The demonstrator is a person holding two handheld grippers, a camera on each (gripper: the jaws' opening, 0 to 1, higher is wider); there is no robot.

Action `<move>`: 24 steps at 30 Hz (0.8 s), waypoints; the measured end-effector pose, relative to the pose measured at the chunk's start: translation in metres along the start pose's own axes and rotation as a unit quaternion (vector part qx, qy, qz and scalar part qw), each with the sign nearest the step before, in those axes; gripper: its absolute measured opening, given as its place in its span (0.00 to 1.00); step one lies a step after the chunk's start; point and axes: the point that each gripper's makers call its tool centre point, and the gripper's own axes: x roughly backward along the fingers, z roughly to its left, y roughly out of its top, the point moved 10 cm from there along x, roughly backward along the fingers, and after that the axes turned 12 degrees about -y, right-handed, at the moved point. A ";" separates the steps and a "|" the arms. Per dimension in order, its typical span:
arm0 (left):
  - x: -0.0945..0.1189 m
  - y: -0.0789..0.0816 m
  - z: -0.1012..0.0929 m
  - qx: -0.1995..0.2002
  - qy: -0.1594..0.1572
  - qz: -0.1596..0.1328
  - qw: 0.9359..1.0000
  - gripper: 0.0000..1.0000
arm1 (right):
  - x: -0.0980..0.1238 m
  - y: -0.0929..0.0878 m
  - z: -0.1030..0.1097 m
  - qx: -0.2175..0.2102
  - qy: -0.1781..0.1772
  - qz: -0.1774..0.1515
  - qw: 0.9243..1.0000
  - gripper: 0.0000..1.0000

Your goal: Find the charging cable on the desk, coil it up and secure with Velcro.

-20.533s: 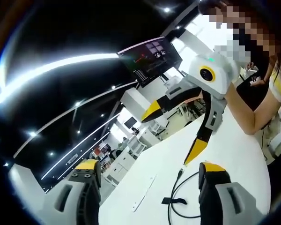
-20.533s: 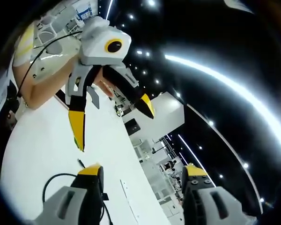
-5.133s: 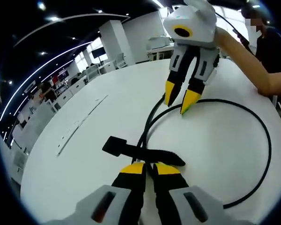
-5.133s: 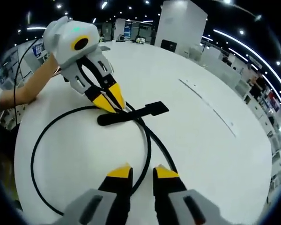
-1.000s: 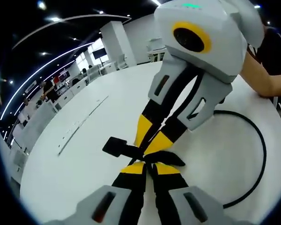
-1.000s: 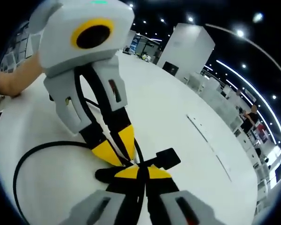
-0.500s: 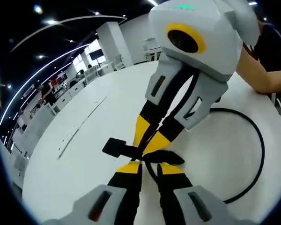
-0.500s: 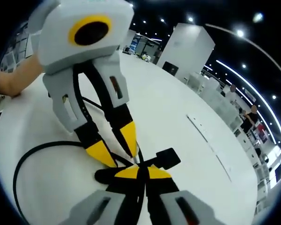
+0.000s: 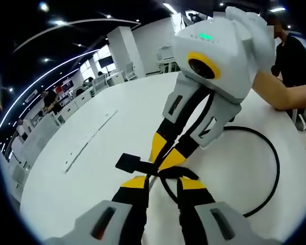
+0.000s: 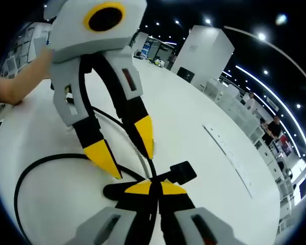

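Note:
A black charging cable (image 9: 273, 168) lies in a wide loop on the round white table (image 9: 76, 194). A black Velcro strap (image 9: 128, 162) with a square end crosses it. My right gripper (image 9: 158, 164) reaches down from above and is shut on the cable where the strap crosses. My left gripper (image 9: 162, 184) stands open just before that crossing, one jaw on each side. In the right gripper view my right gripper (image 10: 154, 188) pinches the crossing, with the strap (image 10: 181, 172) and cable (image 10: 41, 163) to either side. The open left gripper (image 10: 130, 161) hangs a little above it.
A person's forearm (image 9: 290, 94) rests at the table's edge, also in the right gripper view (image 10: 15, 87). A thin pale strip (image 9: 89, 143) lies across the table top (image 10: 229, 153). Desks, white pillars and people stand beyond the table.
My left gripper has opened and drawn back a little from the crossing. The right gripper stays shut on the same spot.

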 end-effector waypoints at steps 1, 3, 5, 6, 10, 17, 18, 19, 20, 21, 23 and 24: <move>0.002 0.000 0.001 0.000 0.001 -0.003 1.000 0.26 | 0.000 0.000 0.000 0.000 0.000 0.000 1.000 0.07; 0.005 0.000 0.002 0.002 0.006 -0.008 1.000 0.27 | 0.000 0.000 0.000 0.001 0.000 0.000 1.000 0.07; 0.006 0.000 0.002 0.007 0.006 -0.009 1.000 0.29 | 0.000 0.000 0.000 0.002 -0.001 0.000 1.000 0.07; 0.006 -0.001 0.001 0.010 0.002 -0.007 1.000 0.31 | 0.000 0.000 0.000 0.002 -0.001 0.000 1.000 0.07; 0.009 -0.004 0.001 0.025 -0.004 0.008 1.000 0.41 | 0.000 0.000 0.000 0.001 0.000 0.000 1.000 0.07; 0.013 -0.007 0.002 0.096 -0.003 0.001 0.995 0.59 | 0.000 0.001 0.000 0.003 -0.001 0.001 1.000 0.07; 0.013 -0.008 0.002 0.099 -0.002 0.003 0.995 0.59 | 0.000 0.002 0.000 0.005 -0.002 0.001 1.000 0.07; 0.013 -0.009 0.002 0.103 -0.001 0.005 0.995 0.59 | 0.000 0.002 0.000 0.006 -0.003 0.001 1.000 0.07; 0.013 -0.010 0.003 0.108 0.000 0.010 0.994 0.59 | 0.000 0.002 0.000 0.007 -0.003 0.001 1.000 0.07; 0.013 -0.011 0.003 0.116 0.002 0.018 0.993 0.59 | 0.000 0.002 0.000 0.007 -0.003 0.002 1.000 0.07; 0.014 -0.014 0.004 0.136 0.015 0.037 0.990 0.62 | 0.000 0.002 0.000 0.007 -0.003 0.001 1.000 0.07; 0.014 -0.015 0.004 0.140 0.018 0.039 0.989 0.62 | 0.000 0.002 0.000 0.007 -0.003 0.001 1.000 0.07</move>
